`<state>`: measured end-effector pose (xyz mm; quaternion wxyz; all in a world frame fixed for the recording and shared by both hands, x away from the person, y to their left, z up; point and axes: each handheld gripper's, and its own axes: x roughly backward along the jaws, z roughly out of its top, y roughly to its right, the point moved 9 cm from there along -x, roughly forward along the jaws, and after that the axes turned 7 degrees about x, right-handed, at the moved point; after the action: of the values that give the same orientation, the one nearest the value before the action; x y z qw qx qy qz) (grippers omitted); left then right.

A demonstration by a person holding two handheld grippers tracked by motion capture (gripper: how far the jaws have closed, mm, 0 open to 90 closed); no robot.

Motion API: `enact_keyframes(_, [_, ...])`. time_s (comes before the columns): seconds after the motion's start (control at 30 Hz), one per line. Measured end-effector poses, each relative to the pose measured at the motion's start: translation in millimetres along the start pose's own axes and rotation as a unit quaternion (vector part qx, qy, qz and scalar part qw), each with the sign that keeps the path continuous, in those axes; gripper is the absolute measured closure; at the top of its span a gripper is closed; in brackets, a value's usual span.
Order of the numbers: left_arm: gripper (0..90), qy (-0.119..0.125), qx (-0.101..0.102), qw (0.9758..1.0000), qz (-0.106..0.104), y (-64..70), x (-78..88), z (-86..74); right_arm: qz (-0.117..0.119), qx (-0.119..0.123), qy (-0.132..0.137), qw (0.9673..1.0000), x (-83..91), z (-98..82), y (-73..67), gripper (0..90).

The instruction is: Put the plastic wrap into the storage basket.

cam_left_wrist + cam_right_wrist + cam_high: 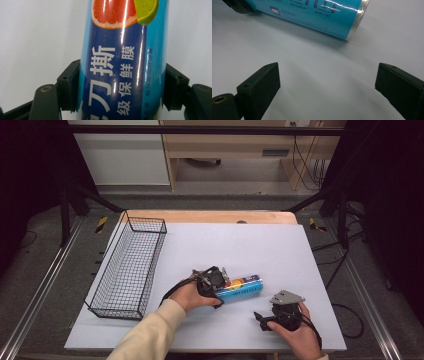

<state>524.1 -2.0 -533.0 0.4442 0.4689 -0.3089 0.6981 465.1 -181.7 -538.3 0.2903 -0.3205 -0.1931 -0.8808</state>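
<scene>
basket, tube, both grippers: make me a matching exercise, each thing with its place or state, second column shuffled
Things
1. basket
2. tube
3. left gripper
4. right gripper

Places or states
A. jaws wide apart over bare table, holding nothing
B. lying on its side mid-table
C. jaws set on both sides of the tube
D. standing at the table's left edge, nothing visible inside

Pairs: 1-D, 2-B, 3-C, 4-A

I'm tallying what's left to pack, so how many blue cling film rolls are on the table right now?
1. The blue roll lies on its side near the middle of the white table, with the left gripper closed around it. The wire basket looks empty.
</scene>
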Motion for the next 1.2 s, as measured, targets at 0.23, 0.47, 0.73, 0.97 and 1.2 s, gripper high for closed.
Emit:
enact_keyframes(0.23, [30.3,-0.007,-0.010,0.9999,0.011,1.4,0.2,0.4,0.000,0.001,0.001,1.0000,0.1,0.3,0.2,6.4])
enact_keyframes(0.47, [30.9,-0.003,-0.014,0.9997,0.020,3.3,1.3,0.2,0.001,0.000,0.001,1.0000,0.1,-0.2,0.6,6.5])
enact_keyframes(0.73, [31.2,0.007,-0.002,0.9998,0.021,2.7,6.3,2.2,0.001,0.002,0.002,1.0000,0.4,0.1,0.5,6.5])
enact_keyframes(0.97, [31.3,0.010,-0.003,0.9995,0.029,4.3,14.7,3.4,0.000,0.003,0.002,1.0000,0.4,0.1,0.5,6.5])
enact_keyframes(1.2, [31.3,0.016,-0.007,0.9991,0.039,5.5,28.4,6.1,0.000,0.003,0.003,1.0000,1.0,0.4,0.9,6.5])
